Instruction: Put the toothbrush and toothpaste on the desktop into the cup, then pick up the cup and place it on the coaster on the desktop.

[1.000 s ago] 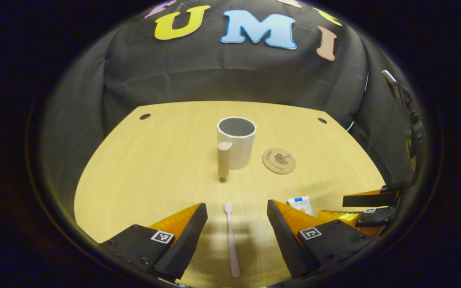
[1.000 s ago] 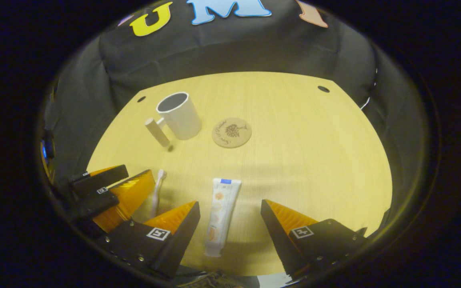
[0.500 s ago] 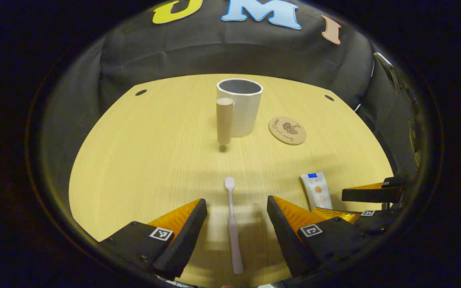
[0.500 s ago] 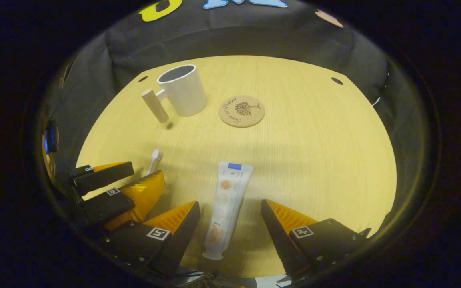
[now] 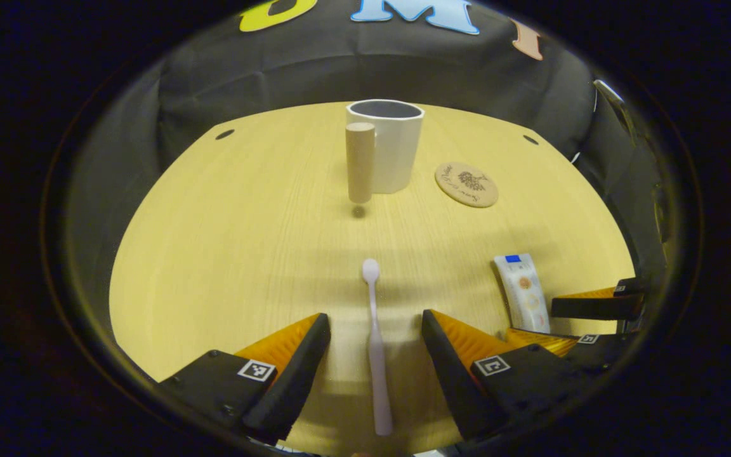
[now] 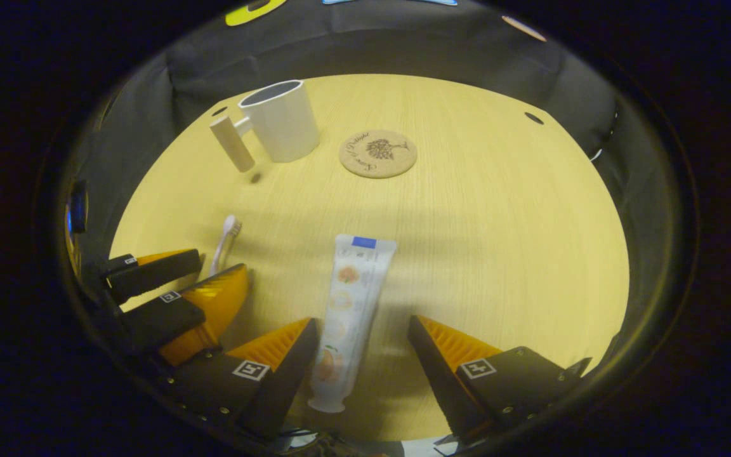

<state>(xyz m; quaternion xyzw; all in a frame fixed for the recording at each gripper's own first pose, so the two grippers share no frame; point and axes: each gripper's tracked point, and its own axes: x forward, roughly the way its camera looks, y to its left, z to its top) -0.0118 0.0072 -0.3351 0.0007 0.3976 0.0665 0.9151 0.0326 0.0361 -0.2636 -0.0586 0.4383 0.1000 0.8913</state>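
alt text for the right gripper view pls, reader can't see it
The right tool hangs open over a toothpaste tube lying flat on a wooden desktop. Farther off stand a white cup and a round coaster; the left tool straddles a toothbrush.

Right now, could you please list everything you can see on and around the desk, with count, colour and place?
cup: one, white with a pale wooden handle, upright at the far middle of the desk.
coaster: one, tan and round, flat just right of the cup, apart from it.
toothbrush: one, pale pink, flat between the left gripper's fingers.
toothpaste: one, white tube, flat between the right gripper's fingers.
desk: one, light wood, with small dark holes at its far corners.
left hand-held gripper: one, open, low over the toothbrush.
right hand-held gripper: one, open, low over the toothpaste.
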